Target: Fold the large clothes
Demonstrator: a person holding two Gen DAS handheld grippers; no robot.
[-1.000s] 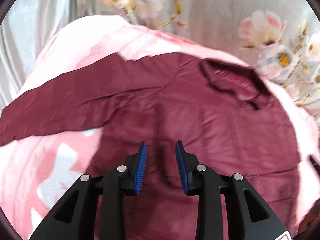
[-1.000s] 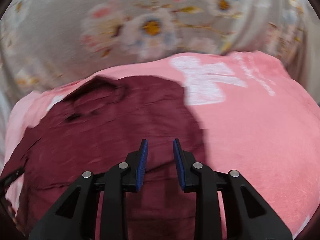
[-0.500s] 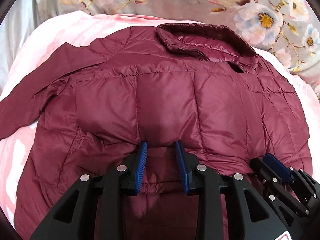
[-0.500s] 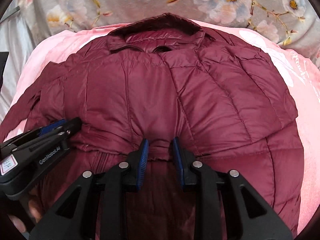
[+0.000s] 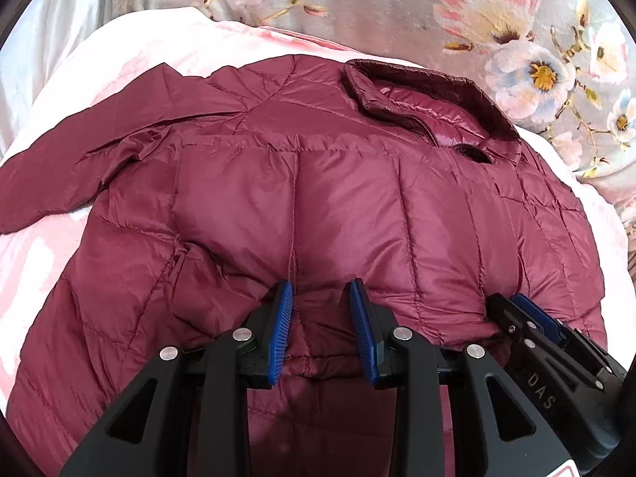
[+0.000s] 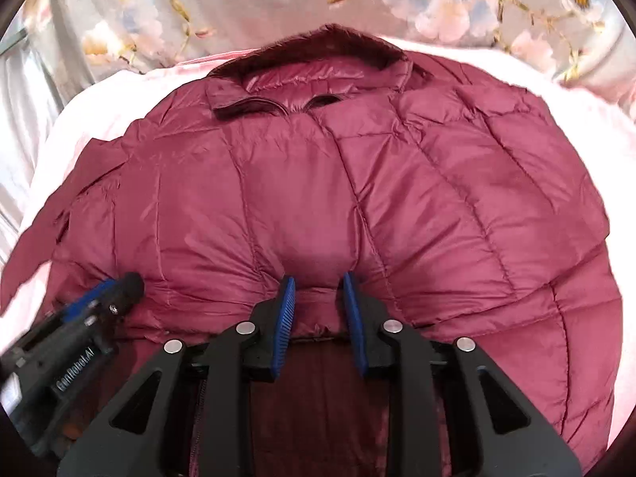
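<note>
A quilted maroon puffer jacket [image 5: 357, 198] lies spread front-up on a pale pink blanket [image 5: 131, 51], its stand-up collar [image 5: 429, 91] at the far end, away from both tongs, and its lower edge right at their tips. The left gripper [image 5: 321, 318] has its two blue ribbed pads set apart with a bunched fold of the jacket's hem between them; the cloth fills the gap and puckers at the pads, so it looks pinched on the fabric. The right gripper [image 6: 319, 310] stands just the same a little way along the hem, blue pads on either side of a puffed ridge of the jacket, with gathers radiating from the spot where it bites. The two tools sit side by side along that lower edge, near one another but not touching: from the left one, the right gripper's black body shows at its right, and from the right one, the left gripper juts in at its left, its tip resting on the jacket. Off to the left of the left gripper, one long sleeve [image 5: 79, 175] trails outward over the blanket. Beyond the collar and the blanket, grey bedding printed with pink and white flowers [image 5: 516, 63] rises behind.
</note>
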